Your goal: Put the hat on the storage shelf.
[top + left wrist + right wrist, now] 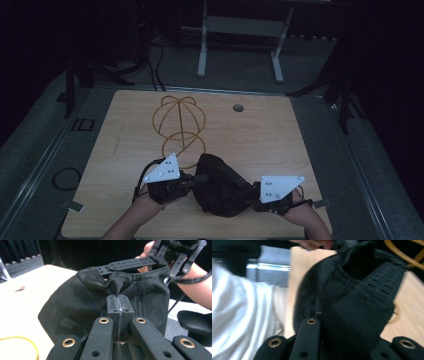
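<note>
A black mesh cap [220, 187] hangs between my two grippers near the table's front edge. My left gripper [192, 179] is shut on its left side. In the left gripper view the jaws [117, 302] meet on a fold of the cap [75, 305], below its perforated strap [127, 265]. My right gripper [252, 195] holds the cap's right side. In the right gripper view the cap [352, 315] drapes over one jaw, and my right gripper [322, 307] is shut on it. A yellow wire hat frame [179, 125] lies on the table behind the cap.
The wooden table [260, 135] has a round cable hole [238, 107] at the back. A cable loop [66, 178] lies on the floor to the left. A metal stand [202, 50] rises beyond the table. A white sleeve [237, 315] is close to my right gripper.
</note>
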### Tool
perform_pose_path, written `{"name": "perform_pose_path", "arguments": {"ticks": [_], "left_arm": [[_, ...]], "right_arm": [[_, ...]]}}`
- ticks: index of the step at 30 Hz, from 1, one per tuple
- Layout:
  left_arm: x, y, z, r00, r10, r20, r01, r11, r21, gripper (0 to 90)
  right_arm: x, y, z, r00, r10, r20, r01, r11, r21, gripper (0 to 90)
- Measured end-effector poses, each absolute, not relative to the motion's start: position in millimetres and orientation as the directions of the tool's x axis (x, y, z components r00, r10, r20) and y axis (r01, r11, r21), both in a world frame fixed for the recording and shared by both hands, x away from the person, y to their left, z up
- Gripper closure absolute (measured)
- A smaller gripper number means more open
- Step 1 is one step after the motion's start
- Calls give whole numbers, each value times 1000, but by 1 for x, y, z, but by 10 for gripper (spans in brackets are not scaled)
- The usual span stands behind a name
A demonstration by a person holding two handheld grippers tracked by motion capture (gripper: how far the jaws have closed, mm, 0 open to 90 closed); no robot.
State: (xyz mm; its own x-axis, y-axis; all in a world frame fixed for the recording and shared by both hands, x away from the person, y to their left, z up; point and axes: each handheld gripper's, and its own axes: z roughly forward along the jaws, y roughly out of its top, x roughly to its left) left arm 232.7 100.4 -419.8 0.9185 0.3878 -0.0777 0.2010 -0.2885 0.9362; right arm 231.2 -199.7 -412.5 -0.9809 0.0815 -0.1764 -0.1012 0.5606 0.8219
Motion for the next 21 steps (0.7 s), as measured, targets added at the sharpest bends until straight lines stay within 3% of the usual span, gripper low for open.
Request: {"name": "perform_pose_path", "arguments": {"ticks": [4, 7, 10, 17, 21], "left_arm": [[234, 90, -411, 921, 386, -56, 179, -292, 940, 900], [236, 80, -404, 913, 405, -49, 183, -299, 937, 900], [242, 72, -398, 906, 419, -59, 194, -286, 938, 900], [253, 49, -384, 894, 447, -35, 176, -279, 944, 900], [259, 38, -379, 885, 464, -22, 170, -278, 945, 900]], "right_arm": [[234, -213, -410, -982, 107, -155, -71, 552, 831, 821], [235, -223, -407, -979, 139, -150, -51, 545, 837, 744], [235, -230, -405, -967, 200, -158, -25, 542, 840, 612], [234, -250, -395, -885, 447, -127, 116, 478, 871, 462], [229, -263, -391, -848, 521, -95, 159, 421, 893, 351]]}}
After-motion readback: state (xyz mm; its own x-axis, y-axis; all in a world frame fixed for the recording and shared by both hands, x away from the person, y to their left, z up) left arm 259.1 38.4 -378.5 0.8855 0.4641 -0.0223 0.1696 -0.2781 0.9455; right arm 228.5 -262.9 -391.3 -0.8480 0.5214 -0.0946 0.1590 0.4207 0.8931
